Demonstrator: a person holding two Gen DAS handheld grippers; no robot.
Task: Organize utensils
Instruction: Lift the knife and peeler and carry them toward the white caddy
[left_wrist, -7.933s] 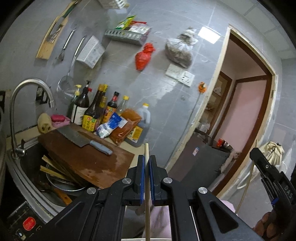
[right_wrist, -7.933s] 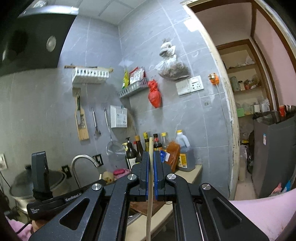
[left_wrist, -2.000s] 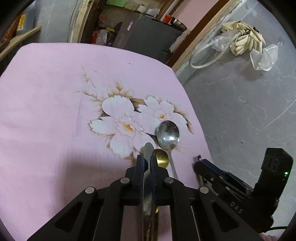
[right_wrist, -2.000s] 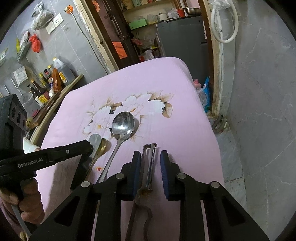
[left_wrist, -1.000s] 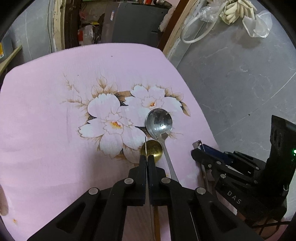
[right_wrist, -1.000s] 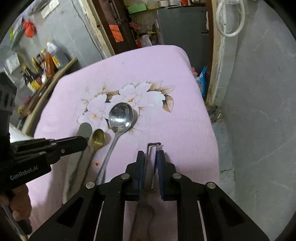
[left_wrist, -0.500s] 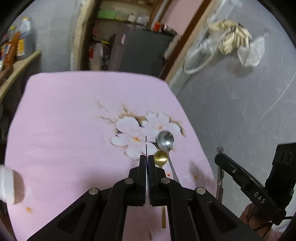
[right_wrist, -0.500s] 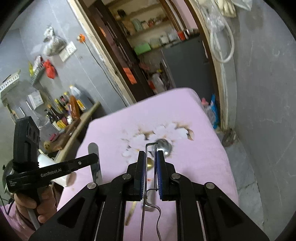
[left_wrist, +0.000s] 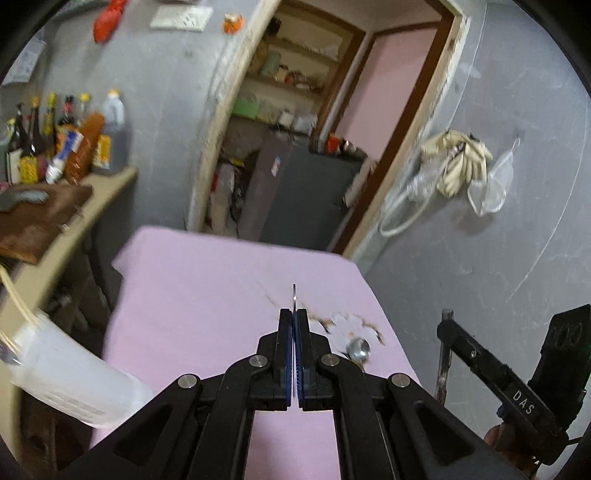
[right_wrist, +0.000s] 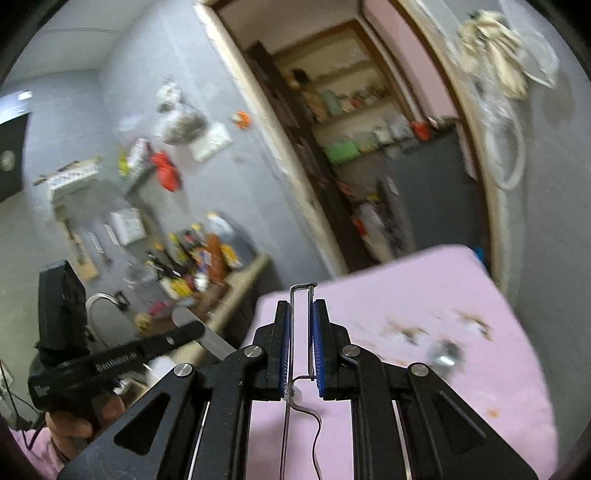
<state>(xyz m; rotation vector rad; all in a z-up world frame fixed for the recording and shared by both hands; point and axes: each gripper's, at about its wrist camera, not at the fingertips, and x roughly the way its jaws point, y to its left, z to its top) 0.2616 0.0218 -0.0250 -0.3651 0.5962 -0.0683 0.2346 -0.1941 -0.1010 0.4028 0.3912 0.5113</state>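
Note:
My left gripper (left_wrist: 294, 317) is shut on a flat metal utensil (left_wrist: 294, 295), seen edge-on, held above the pink floral cloth (left_wrist: 207, 295). Its rounded blade shows in the right wrist view (right_wrist: 207, 334). My right gripper (right_wrist: 300, 314) is shut on a metal wire peeler (right_wrist: 301, 291), lifted above the cloth. A large steel spoon (left_wrist: 359, 349) lies on the cloth by the flower print. A white plastic cup (left_wrist: 70, 376) holding chopsticks stands at the cloth's left edge.
A counter (left_wrist: 59, 236) with a wooden cutting board and sauce bottles (left_wrist: 66, 144) runs along the left wall. A doorway with a dark fridge (left_wrist: 306, 192) lies beyond the cloth. A sink tap (right_wrist: 101, 301) shows at far left.
Both grippers have risen and tilted up from the cloth, carrying the flat utensil and the peeler. The spoon stays on the cloth. The white cup has come into view at left.

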